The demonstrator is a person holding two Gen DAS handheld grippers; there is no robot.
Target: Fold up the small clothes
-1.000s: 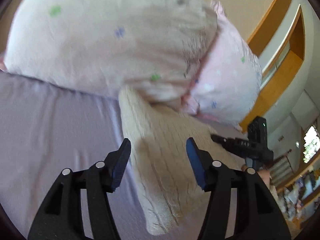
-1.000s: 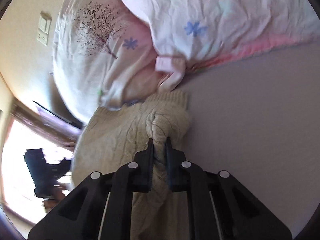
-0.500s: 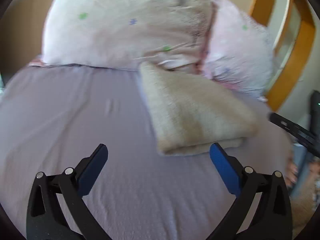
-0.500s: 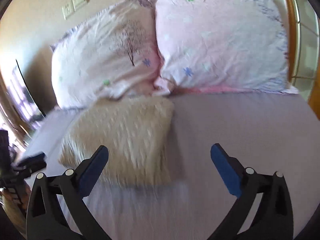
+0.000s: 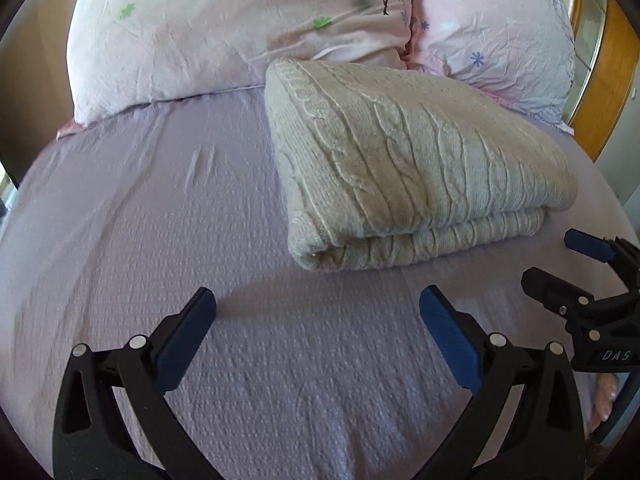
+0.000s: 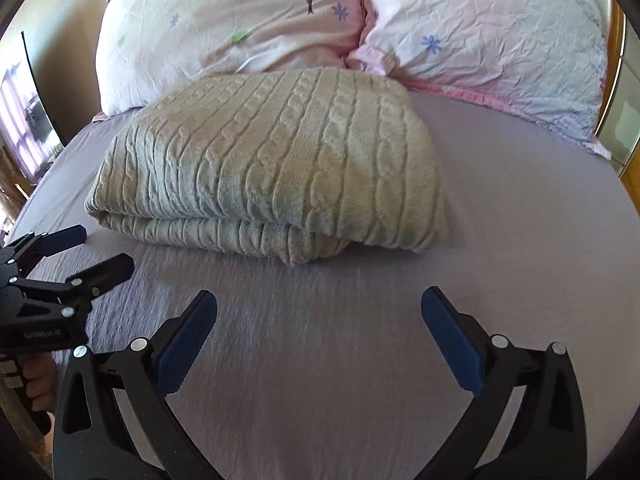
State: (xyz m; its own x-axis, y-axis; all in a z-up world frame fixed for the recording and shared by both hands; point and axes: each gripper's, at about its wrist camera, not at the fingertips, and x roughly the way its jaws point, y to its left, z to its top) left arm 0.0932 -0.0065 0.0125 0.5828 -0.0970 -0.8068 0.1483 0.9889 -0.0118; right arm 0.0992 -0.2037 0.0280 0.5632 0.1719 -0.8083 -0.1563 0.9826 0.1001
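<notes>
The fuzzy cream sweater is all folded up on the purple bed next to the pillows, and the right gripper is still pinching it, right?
Not quite. The right gripper is open and holds nothing; the right wrist view shows its fingers spread wide over the purple bed, short of the cream sweater. The rest is right: the sweater lies folded by the pillows.

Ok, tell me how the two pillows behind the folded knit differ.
The left pillow carries a tree print and looks creamier; the right pillow is pinker and shows no tree. The folded knit lies against the left pillow, and only its corner reaches the right pillow. Both are crinkled, flower-dotted, and lean side by side on the lilac sheet.
</notes>
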